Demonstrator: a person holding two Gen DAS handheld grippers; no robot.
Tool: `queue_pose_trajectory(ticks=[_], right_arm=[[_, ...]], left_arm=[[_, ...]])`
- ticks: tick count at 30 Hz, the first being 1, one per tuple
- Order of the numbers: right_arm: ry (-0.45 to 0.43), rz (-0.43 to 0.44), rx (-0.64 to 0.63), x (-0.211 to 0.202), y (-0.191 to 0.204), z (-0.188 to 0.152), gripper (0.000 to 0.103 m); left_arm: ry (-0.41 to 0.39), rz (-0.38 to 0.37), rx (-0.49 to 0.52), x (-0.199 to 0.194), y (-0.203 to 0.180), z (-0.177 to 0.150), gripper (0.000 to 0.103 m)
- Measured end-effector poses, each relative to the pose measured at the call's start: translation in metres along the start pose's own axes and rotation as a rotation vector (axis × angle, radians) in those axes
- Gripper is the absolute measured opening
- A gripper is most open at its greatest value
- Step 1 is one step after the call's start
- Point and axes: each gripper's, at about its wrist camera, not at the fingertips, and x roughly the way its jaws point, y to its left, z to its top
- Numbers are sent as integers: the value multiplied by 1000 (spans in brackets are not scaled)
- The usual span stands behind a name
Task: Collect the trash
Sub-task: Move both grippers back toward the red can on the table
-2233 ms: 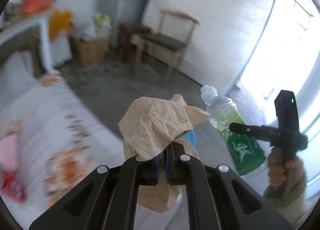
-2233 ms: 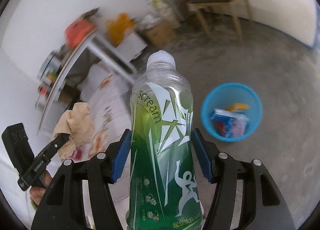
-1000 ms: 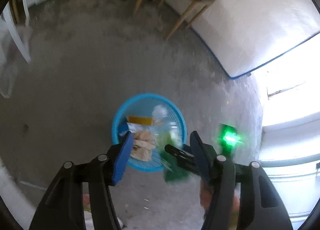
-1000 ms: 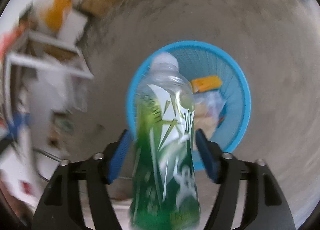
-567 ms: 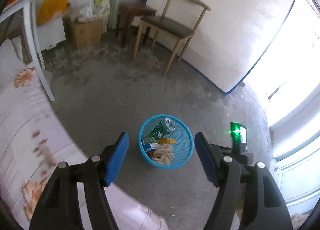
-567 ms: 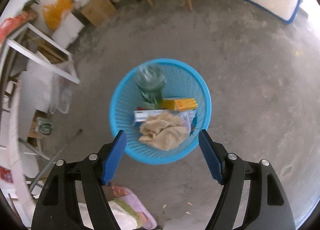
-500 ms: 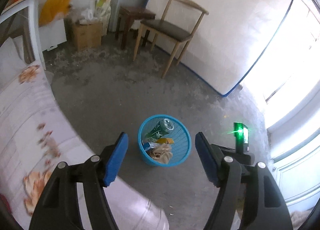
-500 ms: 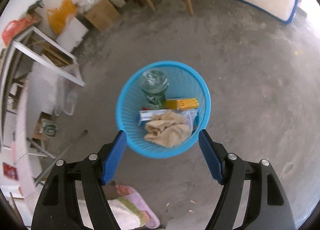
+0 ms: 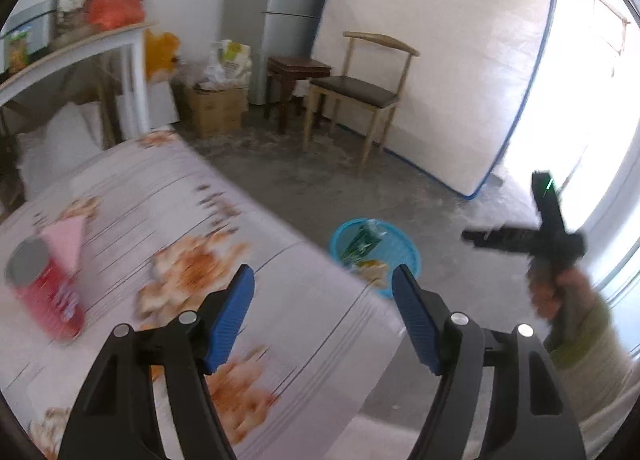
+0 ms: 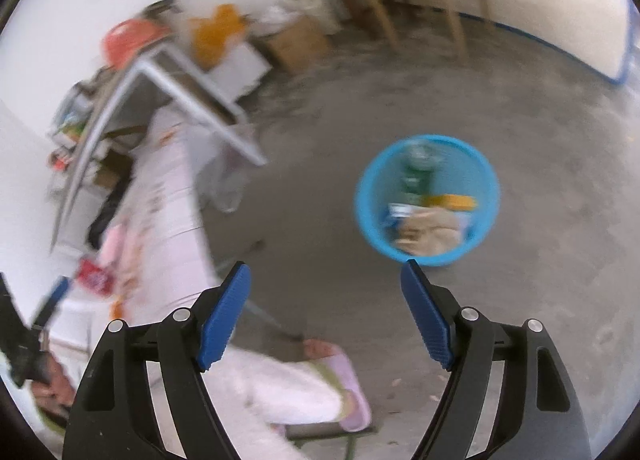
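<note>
**Blue bin sitting loaded on the floor, both grippers hanging empty**

Blue plastic is forming the mesh bin [image 10: 486, 180], which is standing on the grey concrete floor [image 10: 552, 108], apart from the bed [image 9: 132, 196]. Inside it, a green bottle [image 10: 416, 172] is leaning against the far wall with its clear end up. Beside the bottle a yellow pack [image 10: 452, 201] is lying across the middle, and a crumpled beige napkin [image 10: 430, 234] is filling the near side. A small blue and white wrapper [image 10: 400, 212] is poking out next to the napkin; its print is too blurred to read.

The left gripper [image 9: 323, 302] is hanging over the bed edge with its blue pads spread wide and nothing between them. The bin is showing just past its right finger, partly hidden by the sheet. On the flowered sheet a red can [image 9: 44, 292] is lying on its side, with a pink paper [image 9: 66, 240] just beside it.

The right gripper [image 10: 326, 300] is hovering above the floor, its jaws likewise wide apart and holding nothing. The bin is lying ahead of it, a little to the right. Below it a foot in a pink slipper [image 10: 344, 388] is resting on the floor.

A cardboard box [image 9: 216, 110] is sitting by the far wall, stuffed with plastic bags, near a wooden chair [image 9: 360, 96].
</note>
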Motion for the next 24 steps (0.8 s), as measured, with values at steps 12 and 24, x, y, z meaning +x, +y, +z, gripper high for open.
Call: queue_pose_trajectory(ticks=[12, 24], right_arm=[[171, 251, -282, 48, 155, -14, 71], [366, 352, -353, 111, 253, -44, 40]], left_arm=[[-50, 237, -65, -43, 46, -77, 69], [-60, 349, -22, -19, 70, -83, 68]])
